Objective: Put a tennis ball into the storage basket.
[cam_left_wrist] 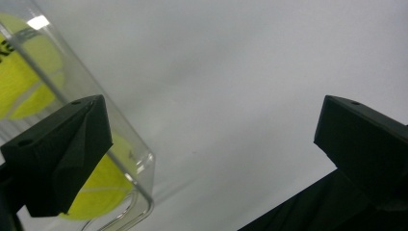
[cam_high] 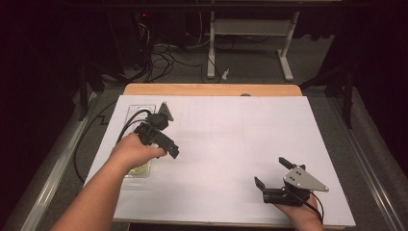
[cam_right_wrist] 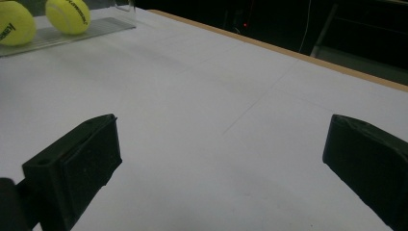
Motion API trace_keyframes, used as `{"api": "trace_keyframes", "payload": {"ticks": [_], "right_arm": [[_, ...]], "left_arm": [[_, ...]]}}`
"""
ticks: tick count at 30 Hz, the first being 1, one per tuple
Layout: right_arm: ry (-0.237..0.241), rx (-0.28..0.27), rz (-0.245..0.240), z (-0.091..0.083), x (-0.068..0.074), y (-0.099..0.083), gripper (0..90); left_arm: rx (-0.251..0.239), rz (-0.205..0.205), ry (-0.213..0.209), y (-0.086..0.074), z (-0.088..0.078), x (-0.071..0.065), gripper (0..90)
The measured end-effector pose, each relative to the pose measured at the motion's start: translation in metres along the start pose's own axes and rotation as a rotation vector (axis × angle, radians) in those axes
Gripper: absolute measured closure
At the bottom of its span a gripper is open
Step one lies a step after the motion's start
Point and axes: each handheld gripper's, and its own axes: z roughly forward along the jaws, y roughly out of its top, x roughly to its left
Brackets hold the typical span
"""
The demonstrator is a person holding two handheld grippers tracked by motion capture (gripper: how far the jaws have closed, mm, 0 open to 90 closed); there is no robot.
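Observation:
A clear plastic tray point(cam_high: 138, 111) lies along the left side of the white sheet point(cam_high: 226, 144). It holds yellow tennis balls; one point(cam_high: 139, 169) shows at its near end. My left gripper point(cam_high: 159, 140) hovers over the tray's right edge, pointing down. In the left gripper view this gripper point(cam_left_wrist: 207, 137) is open and empty, with the tray wall point(cam_left_wrist: 79, 84) and two balls point(cam_left_wrist: 21, 72) point(cam_left_wrist: 103, 187) behind its left jaw. My right gripper point(cam_high: 271, 172) rests low near the front right, open and empty. From the right gripper point(cam_right_wrist: 223, 144), two balls point(cam_right_wrist: 14, 24) point(cam_right_wrist: 67, 14) sit far off.
The sheet covers most of a wooden table whose far edge point(cam_high: 211, 89) shows bare. Black cables point(cam_high: 127, 126) trail from the left gripper off the table's left side. Beyond the table stand a white desk frame point(cam_high: 250, 43) and floor cables.

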Motion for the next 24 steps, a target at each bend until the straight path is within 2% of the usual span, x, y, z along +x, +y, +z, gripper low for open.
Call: {"api": "trace_keyframes", "payload": {"ticks": [6, 12, 19, 24], "right_arm": [[0.001, -0.001, 0.003, 0.0, 0.0, 0.0, 0.4], [0.001, 0.0, 0.0, 0.0, 0.0, 0.0, 0.4], [0.002, -0.001, 0.0, 0.0, 0.0, 0.0, 0.4], [0.002, -0.001, 0.001, 0.0, 0.001, 0.0, 0.4]], "left_arm": [[0.006, 0.018, -0.011, -0.003, 0.006, -0.014, 0.8], [0.008, 0.028, -0.018, -0.004, 0.009, -0.02, 0.7], [0.004, 0.038, -0.037, -0.012, 0.016, -0.021, 0.7], [0.011, 0.043, -0.054, -0.024, 0.029, -0.017, 0.8]]}}
